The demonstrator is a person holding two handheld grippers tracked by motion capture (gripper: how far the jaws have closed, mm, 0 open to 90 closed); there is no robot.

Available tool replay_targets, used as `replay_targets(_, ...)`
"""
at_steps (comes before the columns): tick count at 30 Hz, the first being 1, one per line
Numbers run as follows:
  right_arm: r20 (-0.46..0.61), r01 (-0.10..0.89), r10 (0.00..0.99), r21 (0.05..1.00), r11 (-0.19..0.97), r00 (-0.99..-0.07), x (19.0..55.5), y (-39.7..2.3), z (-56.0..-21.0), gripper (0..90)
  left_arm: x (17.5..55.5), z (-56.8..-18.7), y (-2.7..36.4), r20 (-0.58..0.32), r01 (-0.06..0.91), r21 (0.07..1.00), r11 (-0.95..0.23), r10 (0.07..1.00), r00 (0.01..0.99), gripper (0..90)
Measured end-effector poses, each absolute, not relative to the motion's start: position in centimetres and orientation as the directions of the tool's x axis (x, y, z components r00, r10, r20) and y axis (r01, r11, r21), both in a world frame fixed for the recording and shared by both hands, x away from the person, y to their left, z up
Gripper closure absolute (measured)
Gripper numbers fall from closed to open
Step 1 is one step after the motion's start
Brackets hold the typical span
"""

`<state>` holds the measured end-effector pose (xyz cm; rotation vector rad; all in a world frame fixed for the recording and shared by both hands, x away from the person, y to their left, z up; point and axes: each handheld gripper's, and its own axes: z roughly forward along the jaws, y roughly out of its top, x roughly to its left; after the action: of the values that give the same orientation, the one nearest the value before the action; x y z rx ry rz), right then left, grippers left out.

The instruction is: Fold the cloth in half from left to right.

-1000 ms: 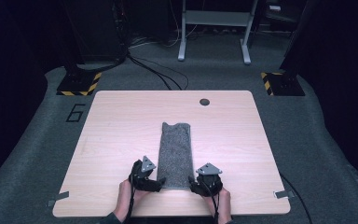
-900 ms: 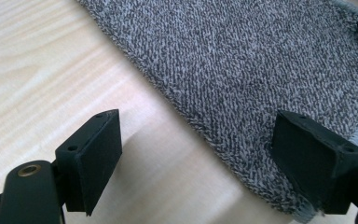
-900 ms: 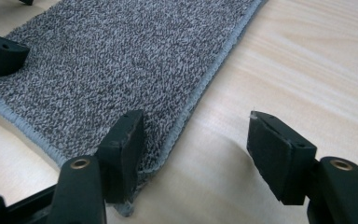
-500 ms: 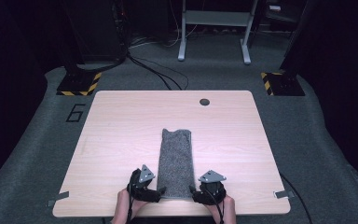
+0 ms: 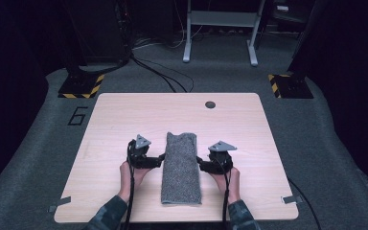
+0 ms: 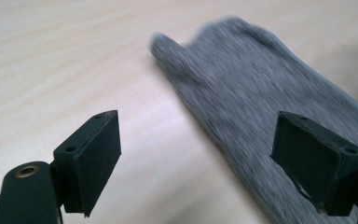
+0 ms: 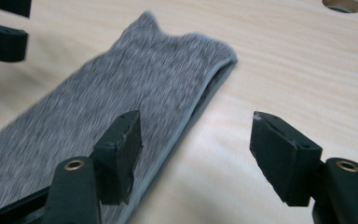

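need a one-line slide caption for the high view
Two hand-held tools, left and right, open on either side of a folded grey cloth on a wooden table.

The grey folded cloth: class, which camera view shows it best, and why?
The high view: the whole grey folded cloth lies lengthwise on the table, every edge visible. The left gripper view shows a blurred part of it, its near end cut off; the right gripper view shows its far end and one layered side edge.

A grey speckled cloth, folded into a long narrow strip, lies flat on the table, running from near its front edge toward the middle
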<state>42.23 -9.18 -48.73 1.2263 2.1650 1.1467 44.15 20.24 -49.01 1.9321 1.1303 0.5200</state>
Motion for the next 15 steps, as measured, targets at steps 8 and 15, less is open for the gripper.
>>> replay_targets(8, 0.112, 0.563, 0.879, 0.803, 0.195, -0.464, 47.7, -7.8, -48.9, 35.3, 49.5, -50.0, 18.4, -0.112, 0.579, 0.798, -0.166, 0.904, 0.413, 19.0)
replay_targets(15, 0.085, 0.602, 0.900, 0.770, 0.213, -0.427, 51.0, -6.7, -49.6, 38.6, 51.7, -50.7, 17.8, -0.083, 0.612, 0.770, -0.180, 0.923, 0.376, 22.3)
